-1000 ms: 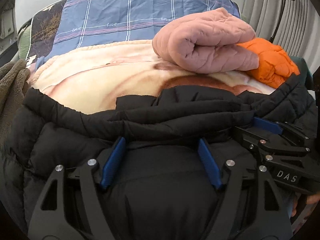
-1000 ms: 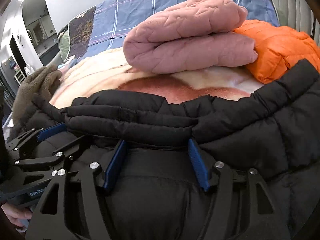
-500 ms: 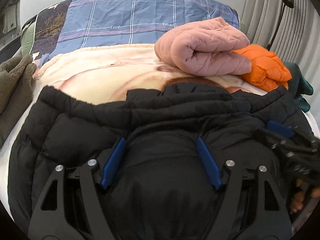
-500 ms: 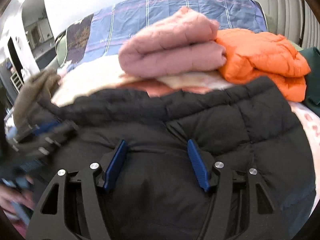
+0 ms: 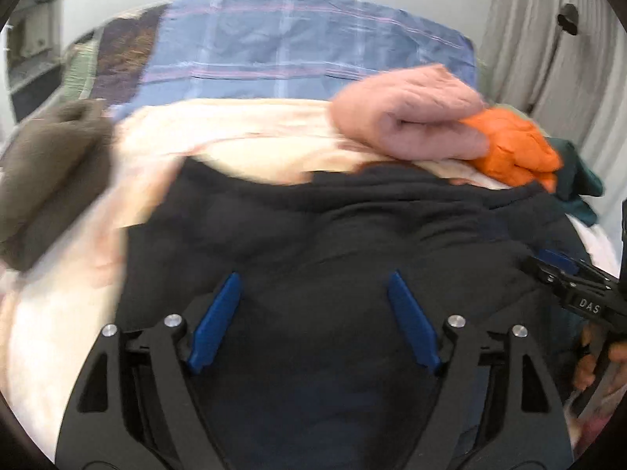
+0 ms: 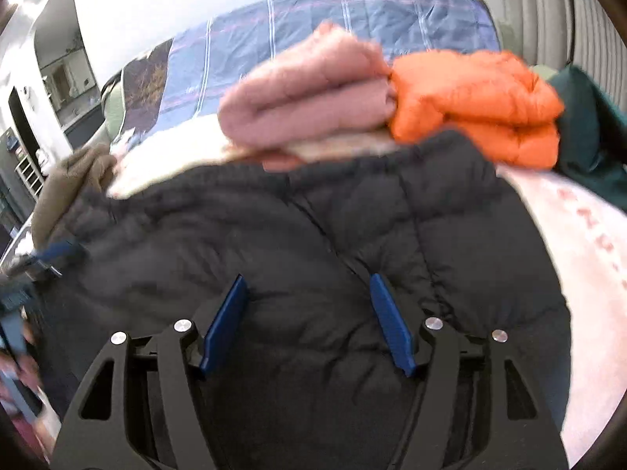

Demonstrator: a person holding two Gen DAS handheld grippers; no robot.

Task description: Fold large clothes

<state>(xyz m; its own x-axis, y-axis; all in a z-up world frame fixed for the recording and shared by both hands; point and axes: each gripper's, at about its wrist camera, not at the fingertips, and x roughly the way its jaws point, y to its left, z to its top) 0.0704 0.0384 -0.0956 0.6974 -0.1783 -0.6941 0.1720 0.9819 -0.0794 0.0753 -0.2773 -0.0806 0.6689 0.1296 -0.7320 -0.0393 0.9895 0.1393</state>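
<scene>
black jacket (image 6: 313, 235): quilted, matt cloth | pink bundle (image 6: 305, 98): seemingly soft quilted cloth

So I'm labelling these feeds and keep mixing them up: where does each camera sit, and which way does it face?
Left wrist: on the left claw, looking forward and down over the black puffer jacket; its blue pads show, opening, jacket between them, plus the right claw and fingers.
Right wrist: on the right claw, same heading; pads opening over the jacket, left claw blurred at left.
Shared: jacket, pink folded garment, orange jacket.
</scene>
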